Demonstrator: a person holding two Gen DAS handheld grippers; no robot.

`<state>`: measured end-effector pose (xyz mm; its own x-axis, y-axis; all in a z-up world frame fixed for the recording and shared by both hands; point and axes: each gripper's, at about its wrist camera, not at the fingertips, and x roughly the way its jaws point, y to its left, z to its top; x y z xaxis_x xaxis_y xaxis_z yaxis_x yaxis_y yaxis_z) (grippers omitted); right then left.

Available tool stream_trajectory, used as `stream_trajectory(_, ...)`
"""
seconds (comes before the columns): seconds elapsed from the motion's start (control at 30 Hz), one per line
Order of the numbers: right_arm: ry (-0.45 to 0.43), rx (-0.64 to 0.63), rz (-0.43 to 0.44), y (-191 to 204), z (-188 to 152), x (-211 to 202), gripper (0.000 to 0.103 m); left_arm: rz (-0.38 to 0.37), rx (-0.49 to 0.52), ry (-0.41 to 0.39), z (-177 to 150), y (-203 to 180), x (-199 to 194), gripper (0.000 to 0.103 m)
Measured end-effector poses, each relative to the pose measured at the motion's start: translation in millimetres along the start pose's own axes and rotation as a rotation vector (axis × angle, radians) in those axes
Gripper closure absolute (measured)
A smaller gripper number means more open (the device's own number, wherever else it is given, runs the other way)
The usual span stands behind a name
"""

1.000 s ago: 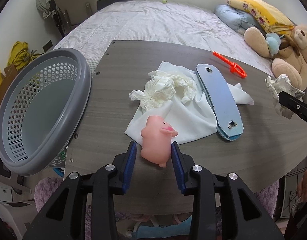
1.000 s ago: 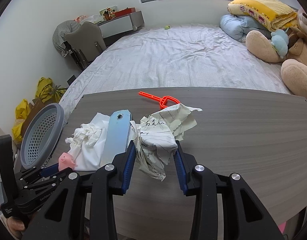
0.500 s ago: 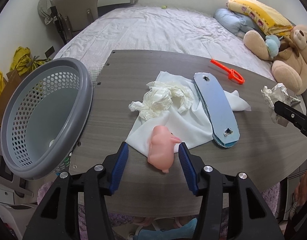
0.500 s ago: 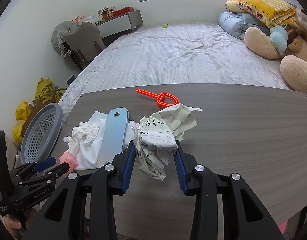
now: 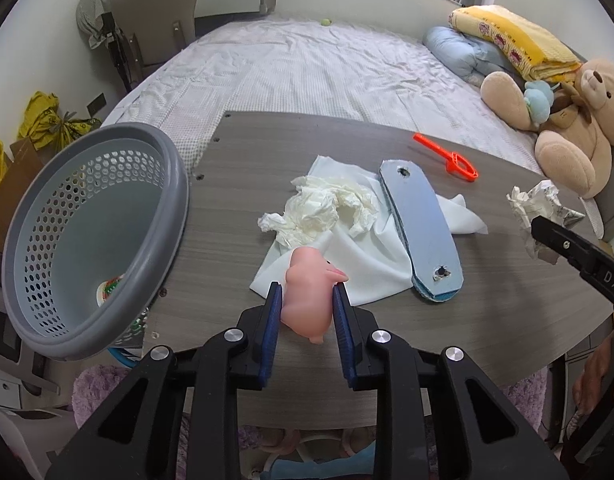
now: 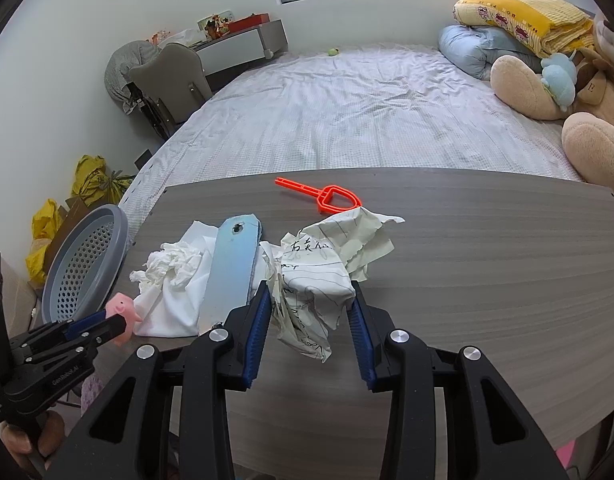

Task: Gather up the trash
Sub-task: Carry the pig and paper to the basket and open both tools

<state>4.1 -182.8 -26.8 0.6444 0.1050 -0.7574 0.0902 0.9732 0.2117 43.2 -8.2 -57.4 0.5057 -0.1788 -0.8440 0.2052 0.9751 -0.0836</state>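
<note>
Down at the near edge of the grey wood-grain table (image 5: pixel 235 216), the left gripper (image 5: pixel 307 300) pinches a small pink rubber pig (image 5: pixel 309 292) between its blue pads; its jaws have just been closing, and both pads now press the toy's flanks. The pig sits at the fingertips, snout toward the right, just over the near corner of a white cloth (image 5: pixel 363 256). On that cloth lie a crumpled white tissue (image 5: pixel 319 206) and, beside it, a long pale-blue insole-shaped piece (image 5: pixel 419 228). A grey perforated basket (image 5: pixel 87 240) stands tilted off the table's left edge, near the left gripper but apart from it, with a small item in its bottom.

Meanwhile the right gripper (image 6: pixel 311 304) clamps a crumpled sheet of written-on paper (image 6: pixel 319 280) between its pads, held above the table just right of the blue piece. An orange plastic tool (image 6: pixel 327 198) lies farther back on the table, clear of both grippers.
</note>
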Motion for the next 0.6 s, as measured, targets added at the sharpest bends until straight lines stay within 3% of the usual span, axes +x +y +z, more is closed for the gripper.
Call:
stream_trajectory(0.27,0.003,-0.045,0.02,23.4,3.9,-0.2,0.066,0.055,-0.021,-0.059,10.1,21.4,-17.8,0.077)
stream_trajectory(0.6,0.013,-0.147,0.111,94.7,22.2,16.8,0.066,0.157,-0.126,-0.108,19.3,91.6,-34.2,0.077)
